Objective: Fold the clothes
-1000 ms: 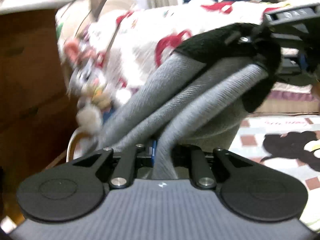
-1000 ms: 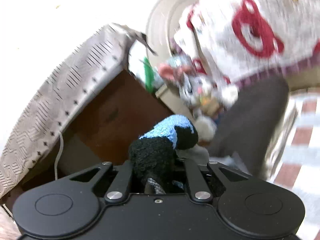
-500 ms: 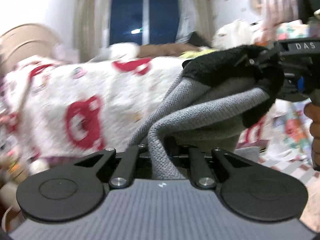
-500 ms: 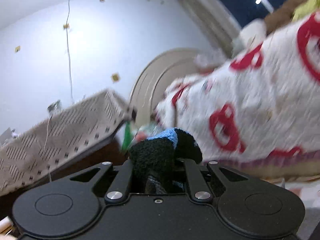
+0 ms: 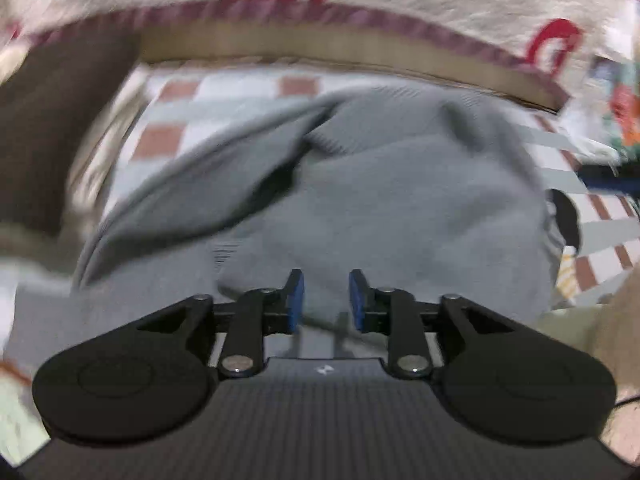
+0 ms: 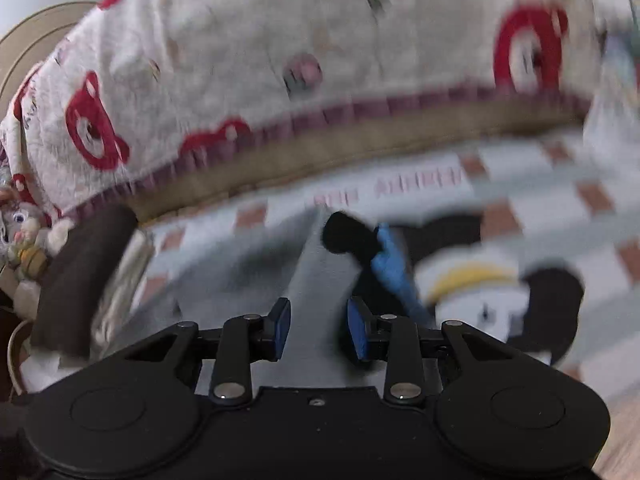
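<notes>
The bed's white blanket with red bears [image 6: 248, 60] fills the top of both views, its purple hem hanging over a tan bed edge [image 5: 320, 46]. Below it a checked mat [image 6: 532, 200] covers the floor, printed with a black, white and yellow cartoon figure [image 6: 480, 292]. On the mat lies the grey garment [image 5: 360, 184], rumpled, 1 fold raised across its left part; its black and blue trim [image 6: 372, 248] shows in the right view. The left gripper [image 5: 325, 300] hangs over the grey cloth, its 2 blue-padded fingers parted around nothing. The right gripper [image 6: 318, 328] likewise stands spread and empty, just short of the trim.
</notes>
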